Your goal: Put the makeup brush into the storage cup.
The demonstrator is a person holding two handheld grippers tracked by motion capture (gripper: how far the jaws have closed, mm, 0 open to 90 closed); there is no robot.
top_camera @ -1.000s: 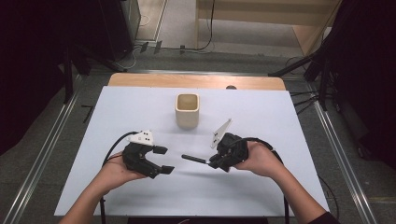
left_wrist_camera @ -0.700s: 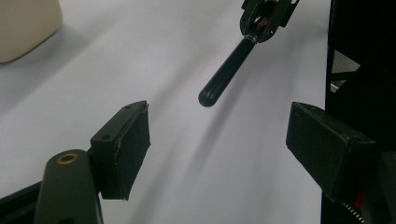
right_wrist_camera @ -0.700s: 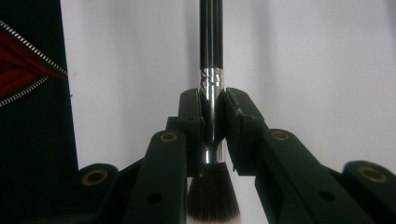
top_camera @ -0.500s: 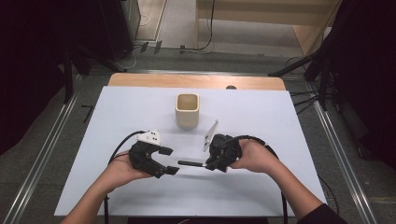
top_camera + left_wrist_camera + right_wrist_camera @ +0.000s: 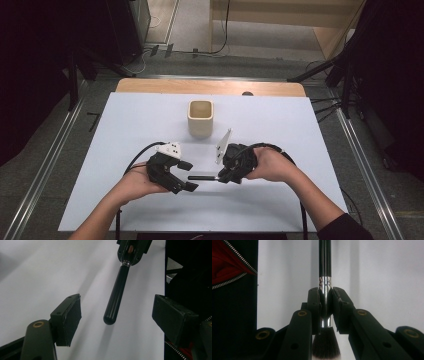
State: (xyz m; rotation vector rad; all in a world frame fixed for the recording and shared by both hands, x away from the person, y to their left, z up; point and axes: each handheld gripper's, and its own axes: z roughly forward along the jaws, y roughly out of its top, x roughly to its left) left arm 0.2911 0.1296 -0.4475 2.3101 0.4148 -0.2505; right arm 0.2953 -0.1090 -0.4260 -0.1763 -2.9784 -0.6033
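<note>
The brush point(image 5: 325, 302) lies level just above the table point(image 5: 300, 130), near its front edge, handle pointing left. The right gripper point(image 5: 224, 176) is clamped on its silver ferrule. The handle's tip sits between the spread, empty jaws of the left gripper point(image 5: 187, 176). A cup point(image 5: 200, 118) stands farther back.
</note>
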